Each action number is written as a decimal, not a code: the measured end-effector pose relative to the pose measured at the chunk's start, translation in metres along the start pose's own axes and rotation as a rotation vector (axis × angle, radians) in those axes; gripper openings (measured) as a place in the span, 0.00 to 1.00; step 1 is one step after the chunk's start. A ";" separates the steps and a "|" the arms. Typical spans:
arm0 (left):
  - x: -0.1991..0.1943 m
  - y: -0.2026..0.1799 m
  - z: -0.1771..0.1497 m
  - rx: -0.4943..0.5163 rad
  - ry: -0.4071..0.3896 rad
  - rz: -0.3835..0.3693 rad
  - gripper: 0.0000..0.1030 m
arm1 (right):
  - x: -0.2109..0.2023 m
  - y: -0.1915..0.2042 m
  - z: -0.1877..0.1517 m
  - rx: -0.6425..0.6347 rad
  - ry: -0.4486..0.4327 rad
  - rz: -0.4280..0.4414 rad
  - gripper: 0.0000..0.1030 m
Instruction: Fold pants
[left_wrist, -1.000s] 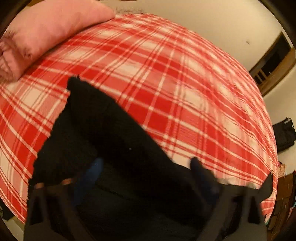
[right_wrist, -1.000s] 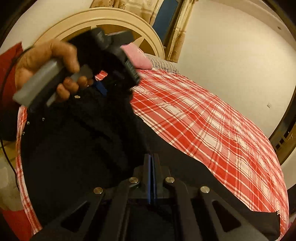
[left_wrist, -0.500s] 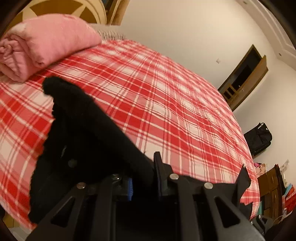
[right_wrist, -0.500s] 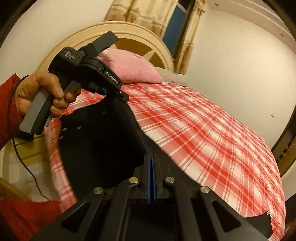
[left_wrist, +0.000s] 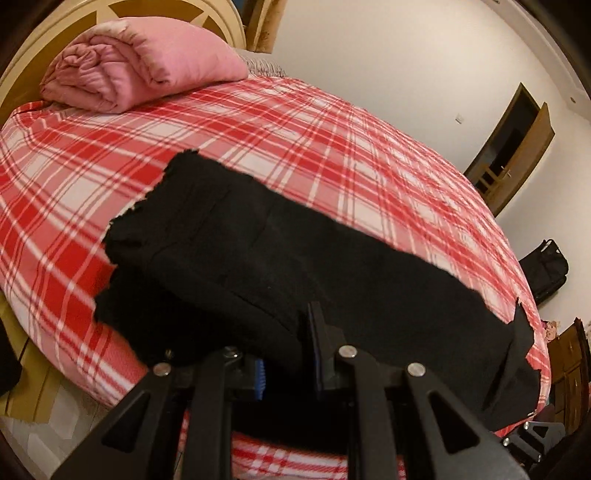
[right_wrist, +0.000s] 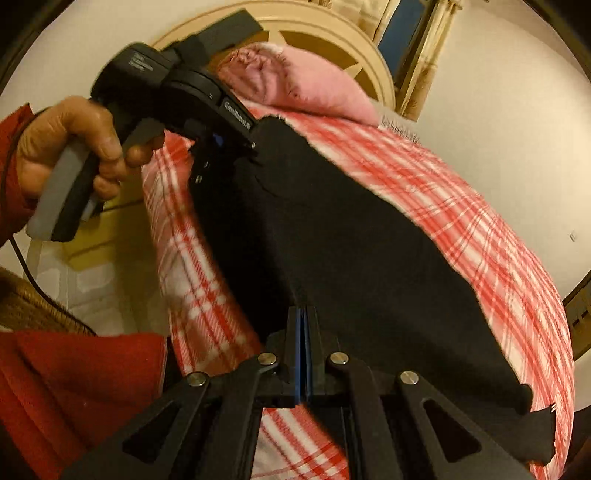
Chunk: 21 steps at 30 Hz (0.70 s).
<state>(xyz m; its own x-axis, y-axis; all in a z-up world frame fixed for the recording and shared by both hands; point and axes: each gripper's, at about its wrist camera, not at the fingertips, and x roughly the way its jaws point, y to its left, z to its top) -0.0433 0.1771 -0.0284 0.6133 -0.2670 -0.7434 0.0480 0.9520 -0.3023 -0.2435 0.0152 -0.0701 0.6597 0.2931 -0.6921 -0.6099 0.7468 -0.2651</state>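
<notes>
Both tongs are pinching the near edge of the black pants (left_wrist: 280, 258), which are lying across the red plaid bed (left_wrist: 332, 155), stretching away ahead of the tongs toward the pink pillow (left_wrist: 140, 70). The left tongs (left_wrist: 288, 354) are clamped on a thick bunch of cloth, their blue pads held slightly apart by the fabric between them. The right tongs (right_wrist: 303, 354) are pressed fully together, with the edge of the cloth caught at their tips. In the right wrist view, a hand (right_wrist: 70, 147) is gripping the left tool at the far corner of the garment, up and to the left of the right tongs.

To do this step well, the two grips probably need to be travelling together, keeping the edge between them taut so that the layer is carried over flat rather than sagging. Lifting just clear of the bed should be avoiding dragging the lower layer. The frayed ends beyond the left tongs look uneven, so aligning the edges before letting go seems wise.
</notes>
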 end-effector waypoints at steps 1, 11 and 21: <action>0.000 0.001 -0.004 0.008 -0.001 0.006 0.19 | 0.001 0.002 -0.001 -0.003 0.005 0.002 0.01; 0.009 0.012 -0.036 0.050 0.015 0.079 0.20 | 0.019 0.013 -0.012 -0.039 0.064 0.010 0.01; -0.004 0.010 -0.042 0.125 0.003 0.169 0.65 | 0.024 0.003 -0.013 0.009 0.072 0.039 0.04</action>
<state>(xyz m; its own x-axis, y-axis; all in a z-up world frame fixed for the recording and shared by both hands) -0.0782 0.1815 -0.0538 0.6188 -0.1018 -0.7789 0.0422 0.9944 -0.0965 -0.2351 0.0169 -0.0960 0.6024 0.2785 -0.7480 -0.6299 0.7415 -0.2312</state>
